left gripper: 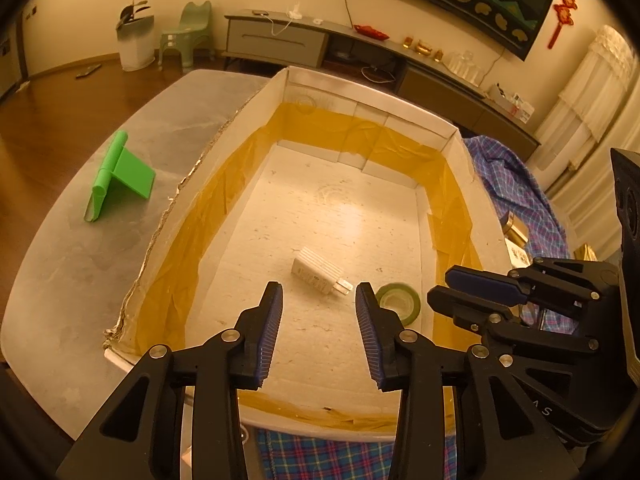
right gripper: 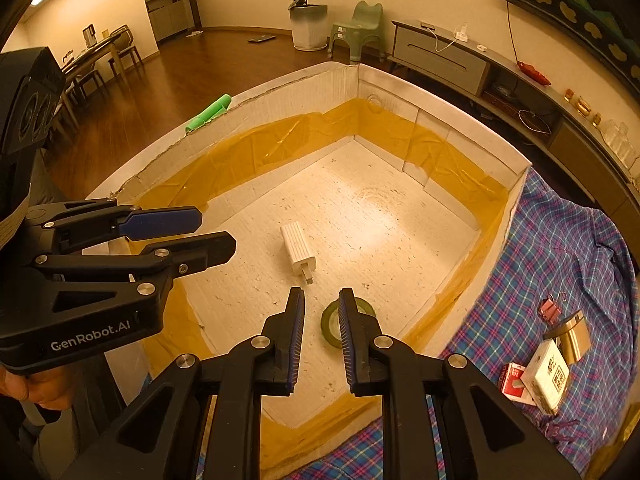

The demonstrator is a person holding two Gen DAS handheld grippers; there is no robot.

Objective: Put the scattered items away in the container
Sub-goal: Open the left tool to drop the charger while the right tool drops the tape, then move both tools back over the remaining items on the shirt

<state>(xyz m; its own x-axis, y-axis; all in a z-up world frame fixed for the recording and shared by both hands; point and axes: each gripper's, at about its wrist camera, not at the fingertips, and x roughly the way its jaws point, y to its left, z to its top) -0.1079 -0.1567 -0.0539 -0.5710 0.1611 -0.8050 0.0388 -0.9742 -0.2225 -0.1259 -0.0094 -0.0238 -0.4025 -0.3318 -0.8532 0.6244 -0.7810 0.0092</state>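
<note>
Tape roll (right gripper: pixel 347 325) sits in box (right gripper: pixel 400 92) under right gripper (right gripper: pixel 321 304); both grippers parted, empty, left gripper (left gripper: pixel 319 300) over charger (left gripper: pixel 318 273).

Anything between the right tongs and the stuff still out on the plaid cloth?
Yes: the box's right wall stands between. The right tongs hang open inside the box over the tape roll; the binder clip, metal piece and small boxes lie outside on the cloth.
</note>
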